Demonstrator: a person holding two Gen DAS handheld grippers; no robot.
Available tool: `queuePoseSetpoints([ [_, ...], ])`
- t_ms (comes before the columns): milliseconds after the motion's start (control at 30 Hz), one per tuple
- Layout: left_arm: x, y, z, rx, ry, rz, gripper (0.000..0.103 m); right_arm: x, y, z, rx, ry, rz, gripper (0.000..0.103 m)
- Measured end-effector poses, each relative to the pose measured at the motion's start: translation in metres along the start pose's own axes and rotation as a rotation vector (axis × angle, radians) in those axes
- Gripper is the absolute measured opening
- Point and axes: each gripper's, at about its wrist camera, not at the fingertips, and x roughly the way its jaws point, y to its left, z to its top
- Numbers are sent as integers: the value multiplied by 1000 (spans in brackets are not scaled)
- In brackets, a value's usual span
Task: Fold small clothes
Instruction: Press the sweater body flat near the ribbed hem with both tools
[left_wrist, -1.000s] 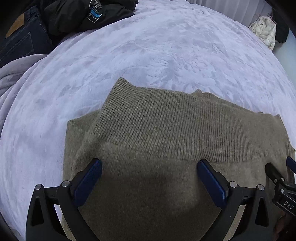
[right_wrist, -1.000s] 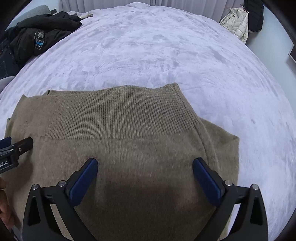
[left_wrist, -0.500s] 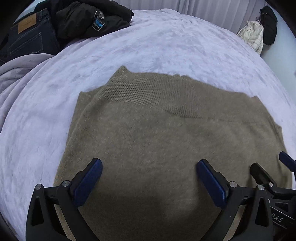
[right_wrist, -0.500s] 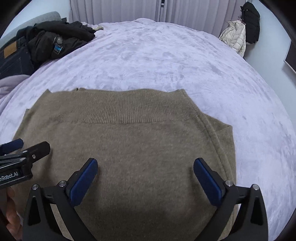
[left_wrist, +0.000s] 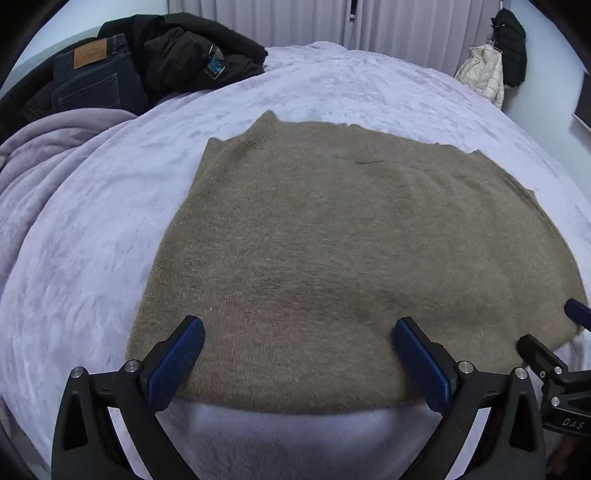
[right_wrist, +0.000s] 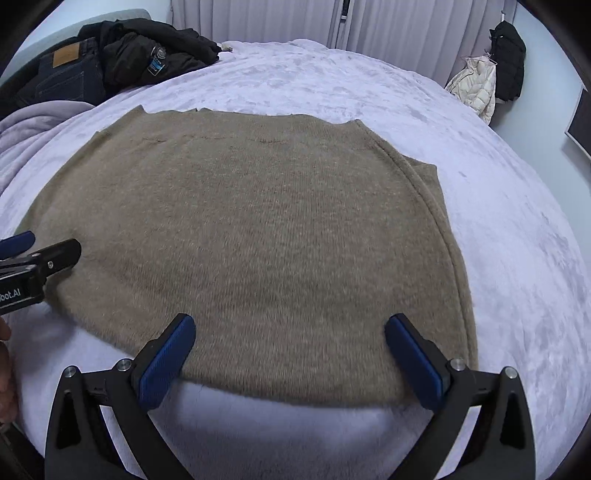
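An olive-brown knit sweater (left_wrist: 351, 251) (right_wrist: 251, 236) lies folded flat on a pale lilac plush bedspread (left_wrist: 92, 236) (right_wrist: 517, 258). Its ribbed hem runs along the far edge. My left gripper (left_wrist: 299, 358) hangs open above the sweater's near edge, with nothing between its blue pads. My right gripper (right_wrist: 290, 350) is likewise open over the near edge, a little to the right of the left one. In the left wrist view the right gripper's tip (left_wrist: 554, 354) shows at the right border; in the right wrist view the left gripper's tip (right_wrist: 40, 258) shows at the left border.
Dark jeans (left_wrist: 96, 81) (right_wrist: 62, 77) and a black jacket (left_wrist: 192, 55) (right_wrist: 147, 48) are piled at the bed's far left. A grey blanket (left_wrist: 44, 147) is bunched below them. A cream puffer jacket (left_wrist: 484, 74) (right_wrist: 472, 85) hangs by the far right wall, curtains behind.
Both grippers have pulled back and risen from the sweater. The near fabric edge and bare bedspread now show under the fingers; more of the room is in view.
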Motion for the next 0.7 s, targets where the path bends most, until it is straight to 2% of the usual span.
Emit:
queuePoseSetpoints([
  [67, -10, -7, 9, 19, -24, -41, 103, -9, -2, 4, 6, 7, 33, 103],
  [133, -8, -13, 28, 23, -38, -39, 103, -17, -3, 15, 15, -31, 47, 103],
  [167, -3, -15, 37, 19, -32, -34, 103, -18, -3, 24, 13, -60, 39, 103],
  [233, 20, -17, 54, -5, 30, -29, 103, -9, -1, 44, 5, -77, 26, 103],
  [300, 47, -18, 58, -14, 96, -9, 103, 15, 2, 63, 8, -4, 34, 103],
  [333, 55, -18, 56, -13, 104, 7, 103, 29, 3, 69, 10, 43, 27, 103],
  [400, 56, -21, 50, 6, 59, 23, 103, 54, 3, 80, 21, 113, 12, 103],
  [533, 51, -23, 38, 15, 20, 39, 103, 78, 6, 111, 16, 137, 19, 103],
  [700, 39, -27, 31, 36, 33, 62, 103, 119, 7, 153, 54, 219, 50, 103],
])
